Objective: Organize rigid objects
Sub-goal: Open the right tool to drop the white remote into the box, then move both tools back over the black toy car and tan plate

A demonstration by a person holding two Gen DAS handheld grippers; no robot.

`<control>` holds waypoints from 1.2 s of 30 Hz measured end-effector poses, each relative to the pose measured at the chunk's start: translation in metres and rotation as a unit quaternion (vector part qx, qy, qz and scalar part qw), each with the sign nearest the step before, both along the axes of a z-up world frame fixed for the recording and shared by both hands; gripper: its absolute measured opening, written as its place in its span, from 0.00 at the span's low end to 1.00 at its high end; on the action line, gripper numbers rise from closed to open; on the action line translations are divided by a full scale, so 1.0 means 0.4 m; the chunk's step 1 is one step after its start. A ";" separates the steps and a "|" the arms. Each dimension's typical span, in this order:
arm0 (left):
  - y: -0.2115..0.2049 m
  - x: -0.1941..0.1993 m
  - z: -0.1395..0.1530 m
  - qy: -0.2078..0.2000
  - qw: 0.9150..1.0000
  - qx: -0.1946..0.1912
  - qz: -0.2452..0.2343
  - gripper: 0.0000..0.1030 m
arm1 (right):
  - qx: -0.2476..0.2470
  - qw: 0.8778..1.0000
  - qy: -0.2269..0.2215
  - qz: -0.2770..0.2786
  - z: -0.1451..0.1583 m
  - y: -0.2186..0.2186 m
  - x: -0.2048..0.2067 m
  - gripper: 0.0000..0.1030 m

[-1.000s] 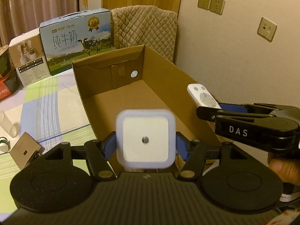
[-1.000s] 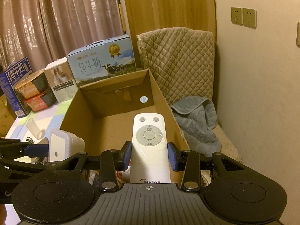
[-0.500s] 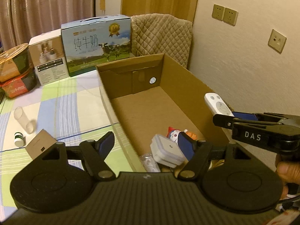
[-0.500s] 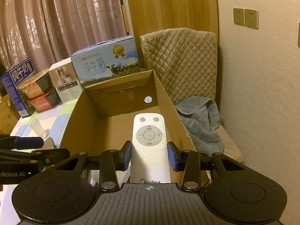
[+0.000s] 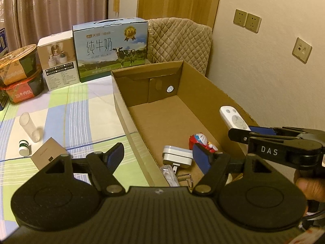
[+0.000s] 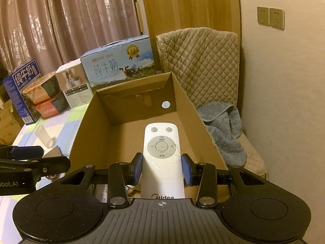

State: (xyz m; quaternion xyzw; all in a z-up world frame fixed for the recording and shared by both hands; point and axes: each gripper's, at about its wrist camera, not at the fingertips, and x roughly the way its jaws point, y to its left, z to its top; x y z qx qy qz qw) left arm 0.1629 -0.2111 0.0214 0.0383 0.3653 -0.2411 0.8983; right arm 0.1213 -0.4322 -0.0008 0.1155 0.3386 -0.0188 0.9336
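Observation:
An open cardboard box [image 5: 124, 109] [image 6: 85, 126] stands on the checked tablecloth. On its floor near the front lie a white square plug-in night light [image 5: 177, 156], a small blue and red cartoon figure [image 5: 200, 140] and some small bits. My left gripper [image 5: 158, 155] [image 6: 40, 156] hovers over the box's near left wall, open, with nothing between its blue pads. My right gripper [image 6: 162, 169] [image 5: 243, 132] is shut on a white Midea remote [image 6: 161, 154] [image 5: 233, 118], held over the box's right side and pointing toward its far end.
On the cloth left of the box lie a clear plastic tube [image 5: 29, 127], a small green-capped bottle [image 5: 24, 146] and a small brown box [image 5: 48, 155]. A milk carton case [image 5: 110, 48], a white box and noodle bowls line the back. A quilted chair [image 6: 199, 61] with a blue towel [image 6: 223, 126] stands on the right.
The left gripper let go of the white night light, which now lies on the box floor, and swung left and back. The right gripper kept still with the remote.

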 end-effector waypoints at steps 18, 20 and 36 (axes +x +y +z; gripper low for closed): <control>0.061 -0.031 -0.003 0.002 1.000 -0.002 0.027 0.71 | 0.043 0.998 -0.039 -0.016 0.033 -0.025 -0.027 0.55; 0.081 -0.040 -0.003 0.004 0.999 -0.003 0.035 0.72 | 0.043 0.998 -0.044 -0.016 0.045 -0.020 -0.043 0.55; 0.239 -0.168 0.035 0.000 0.996 -0.007 0.088 0.80 | 0.045 0.998 -0.043 0.020 0.109 0.124 -0.175 0.64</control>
